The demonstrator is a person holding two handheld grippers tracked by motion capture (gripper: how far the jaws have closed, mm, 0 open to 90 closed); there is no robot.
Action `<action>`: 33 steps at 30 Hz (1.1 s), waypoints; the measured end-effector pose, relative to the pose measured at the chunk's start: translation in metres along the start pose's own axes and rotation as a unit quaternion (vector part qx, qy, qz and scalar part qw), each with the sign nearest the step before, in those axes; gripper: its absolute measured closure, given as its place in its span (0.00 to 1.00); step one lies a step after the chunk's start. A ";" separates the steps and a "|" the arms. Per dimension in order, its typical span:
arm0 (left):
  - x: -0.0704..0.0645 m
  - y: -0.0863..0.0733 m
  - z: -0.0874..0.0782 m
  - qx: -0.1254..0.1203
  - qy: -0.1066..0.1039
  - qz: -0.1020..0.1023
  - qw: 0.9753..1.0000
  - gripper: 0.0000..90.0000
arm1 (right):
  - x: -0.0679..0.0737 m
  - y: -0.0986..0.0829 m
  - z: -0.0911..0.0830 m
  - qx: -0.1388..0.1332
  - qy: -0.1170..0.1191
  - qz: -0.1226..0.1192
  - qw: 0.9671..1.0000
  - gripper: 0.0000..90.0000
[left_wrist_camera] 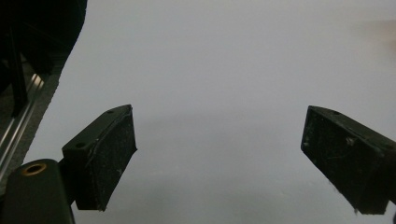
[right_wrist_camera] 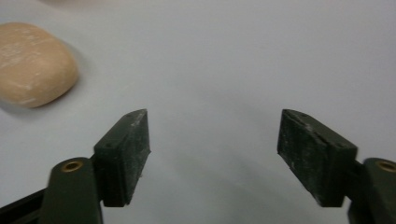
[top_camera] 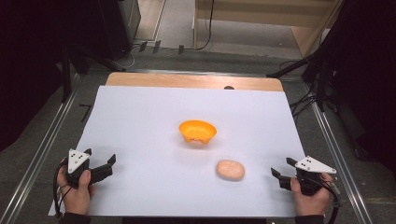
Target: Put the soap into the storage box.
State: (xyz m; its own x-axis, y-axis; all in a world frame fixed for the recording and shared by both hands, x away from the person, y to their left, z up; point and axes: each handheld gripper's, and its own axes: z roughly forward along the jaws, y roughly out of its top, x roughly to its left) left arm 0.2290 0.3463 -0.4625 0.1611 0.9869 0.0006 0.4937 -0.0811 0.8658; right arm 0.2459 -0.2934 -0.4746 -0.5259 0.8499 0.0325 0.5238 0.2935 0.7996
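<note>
Both claws, left claw (top_camera: 100, 161) and right claw (top_camera: 282, 169), rest wide apart on the table (top_camera: 140, 121), the bread roll (top_camera: 230, 170) near the right one.

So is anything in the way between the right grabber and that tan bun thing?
No. Only bare white table sheet lies between the open right gripper and the tan bun. The orange bowl sits farther back, off that line.

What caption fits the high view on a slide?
Two open grippers, left gripper and right gripper, rest beside bread roll and orange bowl.
</note>
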 end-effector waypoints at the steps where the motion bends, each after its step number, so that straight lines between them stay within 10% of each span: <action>1: 0.000 0.000 0.000 0.000 0.000 0.000 1.000 0.12 | 0.001 0.001 0.000 0.004 0.003 -0.003 1.000 0.33; 33: -0.004 0.000 0.002 0.007 0.016 0.010 1.000 0.06 | 0.022 0.041 0.023 0.110 0.080 -0.131 0.982 0.21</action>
State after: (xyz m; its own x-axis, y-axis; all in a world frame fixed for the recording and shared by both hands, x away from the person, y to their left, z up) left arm 0.2299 0.3426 -0.4630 0.1433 0.9891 0.0350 0.5017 -0.1031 0.8589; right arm 0.2712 -0.2526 -0.4546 -0.7511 0.6585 -0.0481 0.4804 0.5951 0.6442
